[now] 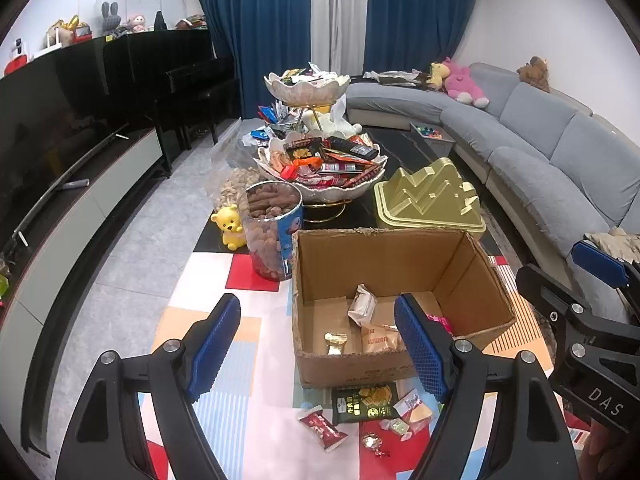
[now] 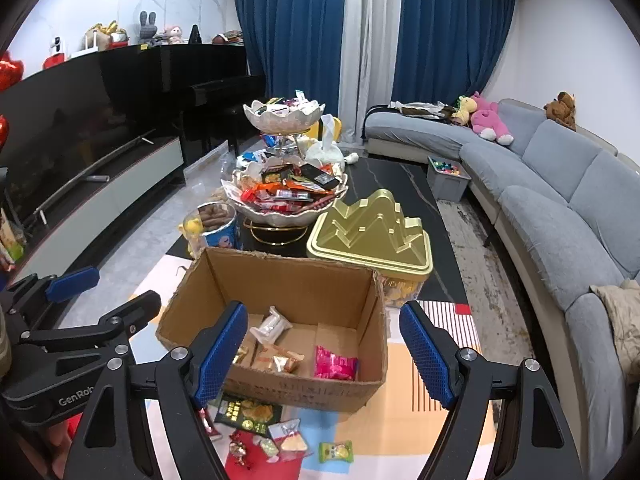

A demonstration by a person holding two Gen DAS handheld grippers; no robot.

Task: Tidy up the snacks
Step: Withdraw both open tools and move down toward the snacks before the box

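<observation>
An open cardboard box (image 1: pixel 472 276) (image 2: pixel 304 280) stands on the colourful tablecloth and holds a few wrapped snacks, among them a pink packet (image 2: pixel 335 363) and a white packet (image 1: pixel 362 305). Loose snacks lie in front of it: a dark green packet (image 1: pixel 365 398) (image 2: pixel 249 414), a red packet (image 1: pixel 322 427) and small candies (image 2: pixel 336 451). My left gripper (image 1: pixel 318 344) is open and empty, above the box's near left corner. My right gripper (image 2: pixel 322 356) is open and empty, above the box's front.
A two-tier snack stand (image 1: pixel 320 168) (image 2: pixel 286 196), a jar of nuts (image 1: pixel 272 228), a yellow bear (image 1: pixel 230 226) and a gold tin (image 1: pixel 430 200) (image 2: pixel 372 232) stand behind the box. A grey sofa (image 2: pixel 560 208) runs along the right, a TV cabinet (image 1: pixel 80 184) along the left.
</observation>
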